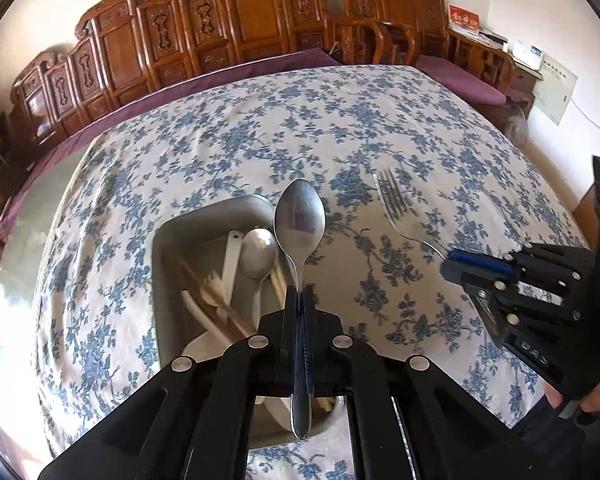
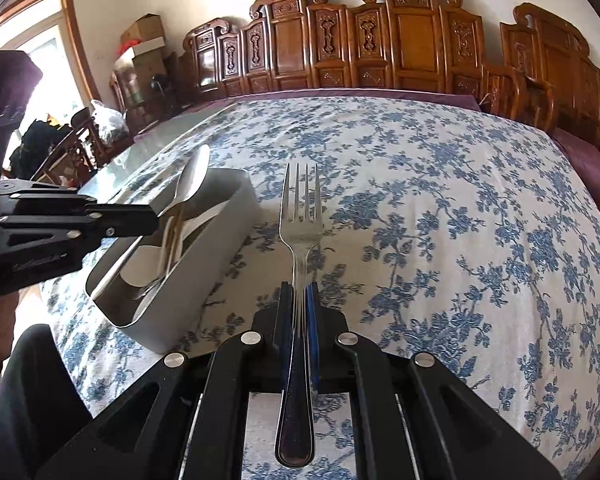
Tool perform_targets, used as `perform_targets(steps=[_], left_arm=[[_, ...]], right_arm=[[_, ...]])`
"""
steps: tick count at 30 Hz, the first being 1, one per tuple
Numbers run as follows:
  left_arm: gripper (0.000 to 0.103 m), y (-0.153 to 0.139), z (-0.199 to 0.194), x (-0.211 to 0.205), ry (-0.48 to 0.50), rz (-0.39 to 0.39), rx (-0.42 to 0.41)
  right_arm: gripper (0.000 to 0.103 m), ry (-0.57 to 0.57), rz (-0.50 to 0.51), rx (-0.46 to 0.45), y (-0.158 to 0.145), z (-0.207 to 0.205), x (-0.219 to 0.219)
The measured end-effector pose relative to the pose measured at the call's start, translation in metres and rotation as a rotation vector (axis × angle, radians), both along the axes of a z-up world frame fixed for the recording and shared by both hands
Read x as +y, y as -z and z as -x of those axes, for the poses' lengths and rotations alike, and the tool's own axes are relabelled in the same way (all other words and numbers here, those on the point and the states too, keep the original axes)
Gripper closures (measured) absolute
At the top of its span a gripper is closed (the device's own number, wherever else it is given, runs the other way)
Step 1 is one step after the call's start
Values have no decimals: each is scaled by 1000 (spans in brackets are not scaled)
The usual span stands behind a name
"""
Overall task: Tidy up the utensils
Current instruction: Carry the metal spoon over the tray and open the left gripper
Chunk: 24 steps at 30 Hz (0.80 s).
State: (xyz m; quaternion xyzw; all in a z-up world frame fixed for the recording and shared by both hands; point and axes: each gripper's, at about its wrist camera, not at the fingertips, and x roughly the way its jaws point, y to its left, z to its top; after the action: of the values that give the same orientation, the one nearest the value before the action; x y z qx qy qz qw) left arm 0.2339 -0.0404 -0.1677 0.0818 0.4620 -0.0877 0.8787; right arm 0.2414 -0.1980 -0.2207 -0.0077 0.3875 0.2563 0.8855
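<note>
Left gripper (image 1: 299,300) clamped tight on metal spoon (image 1: 300,216) by its neck, bowl up, right above the grey tray (image 1: 204,216) of spoons and chopsticks, right gripper (image 2: 299,300) pinching fork (image 2: 301,216) by its handle, tines forward, over floral tablecloth (image 2: 440,208) beside the tray.

Daylight from a window (image 2: 40,68) at the left fills the room, blowing out the panes. Glare streaks the bare tabletop (image 1: 32,216). Fisheye distortion bends the edges, corners darken, and the tablecloth (image 1: 380,128) smears slightly.
</note>
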Motion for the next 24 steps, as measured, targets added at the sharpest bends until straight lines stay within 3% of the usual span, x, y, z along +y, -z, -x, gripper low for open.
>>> perform_targets(steps=[13,24], left_arm=[[101,24,-24,50,-112,-7,39],[101,58,-33,55,-131,-22,98]], right_arm=[[94,-18,11,11,7,0,7],[94,-19,12,19,9,-2,6]])
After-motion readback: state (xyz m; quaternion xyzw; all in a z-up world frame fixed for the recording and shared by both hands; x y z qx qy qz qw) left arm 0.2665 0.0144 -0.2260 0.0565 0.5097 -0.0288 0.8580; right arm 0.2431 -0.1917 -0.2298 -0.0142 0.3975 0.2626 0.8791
